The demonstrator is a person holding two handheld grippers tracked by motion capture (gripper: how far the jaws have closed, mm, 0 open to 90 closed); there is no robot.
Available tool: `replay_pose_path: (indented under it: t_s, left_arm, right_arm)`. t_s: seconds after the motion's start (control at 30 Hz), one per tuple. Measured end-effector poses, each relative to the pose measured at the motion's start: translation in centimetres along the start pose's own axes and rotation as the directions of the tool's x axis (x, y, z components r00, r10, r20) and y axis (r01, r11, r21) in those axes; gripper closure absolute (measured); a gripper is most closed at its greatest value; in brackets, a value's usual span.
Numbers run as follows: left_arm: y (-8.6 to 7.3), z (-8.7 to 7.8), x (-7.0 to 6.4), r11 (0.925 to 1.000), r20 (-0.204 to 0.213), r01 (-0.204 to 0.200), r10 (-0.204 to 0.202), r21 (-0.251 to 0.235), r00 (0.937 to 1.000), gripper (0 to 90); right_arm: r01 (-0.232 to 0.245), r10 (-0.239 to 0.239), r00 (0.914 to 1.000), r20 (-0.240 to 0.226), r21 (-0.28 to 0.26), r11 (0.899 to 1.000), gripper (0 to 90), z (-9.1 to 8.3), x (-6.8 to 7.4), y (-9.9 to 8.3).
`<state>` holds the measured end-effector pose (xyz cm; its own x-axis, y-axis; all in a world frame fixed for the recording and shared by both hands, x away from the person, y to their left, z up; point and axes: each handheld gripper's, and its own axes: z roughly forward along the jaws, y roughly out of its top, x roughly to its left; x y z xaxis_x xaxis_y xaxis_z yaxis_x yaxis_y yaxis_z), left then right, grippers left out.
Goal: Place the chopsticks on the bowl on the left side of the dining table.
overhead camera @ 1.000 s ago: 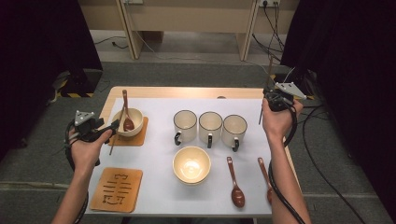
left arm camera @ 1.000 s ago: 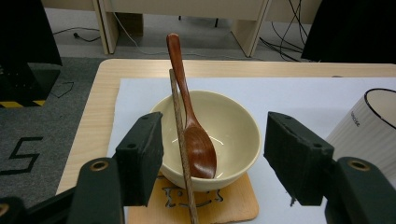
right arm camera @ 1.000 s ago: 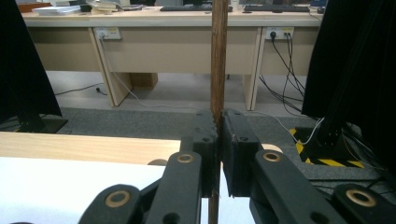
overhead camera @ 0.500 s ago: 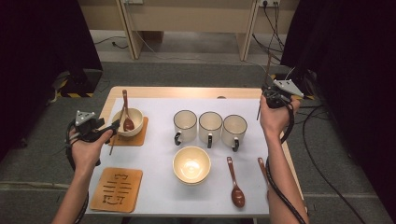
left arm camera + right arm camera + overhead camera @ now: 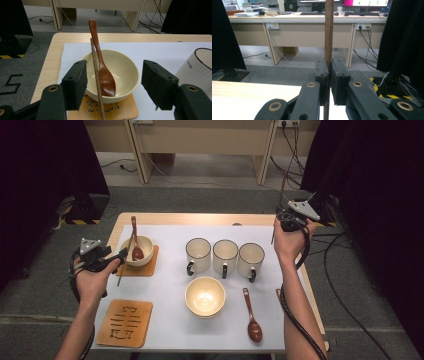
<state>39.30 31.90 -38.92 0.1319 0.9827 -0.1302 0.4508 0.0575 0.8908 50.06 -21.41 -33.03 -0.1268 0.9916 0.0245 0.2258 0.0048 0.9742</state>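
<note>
A cream bowl (image 5: pixel 145 244) (image 5: pixel 125 67) sits on a wooden coaster (image 5: pixel 149 268) at the table's left, with a brown wooden spoon (image 5: pixel 136 251) (image 5: pixel 105 80) resting in it. A wooden chopstick (image 5: pixel 121 272) (image 5: pixel 95 72) leans against the bowl's near rim. My left gripper (image 5: pixel 117 256) (image 5: pixel 115 75) is open, its jaws either side of the bowl, and the chopstick stands just inside the left jaw. At the table's far right, my right gripper (image 5: pixel 285 222) (image 5: pixel 329 72) is shut on a second chopstick (image 5: pixel 329 30) (image 5: pixel 283 190) and holds it upright.
Three white mugs (image 5: pixel 225 255) stand in a row mid-table. In front of them is a second cream bowl (image 5: pixel 205 296), with another brown spoon (image 5: pixel 251 317) to its right. A patterned coaster (image 5: pixel 125 322) lies at the front left. The white mat (image 5: pixel 170 320) covers most of the table.
My right hand has drifted a little toward the far edge with its chopstick. The left hand has barely moved.
</note>
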Motion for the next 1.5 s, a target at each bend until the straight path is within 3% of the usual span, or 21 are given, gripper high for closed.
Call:
replay_pose_path:
  t_s: [1.5]
  left_arm:
    - [0.2, 0.0, 0.1, 1.0000, 0.005, -0.003, 0.003, -0.007, 1.0000, 36.4]
  right_arm:
    - [0.013, -0.015, 0.9973, -0.071, -0.026, 1.000, 84.8, 2.2, 4.1, 0.6]
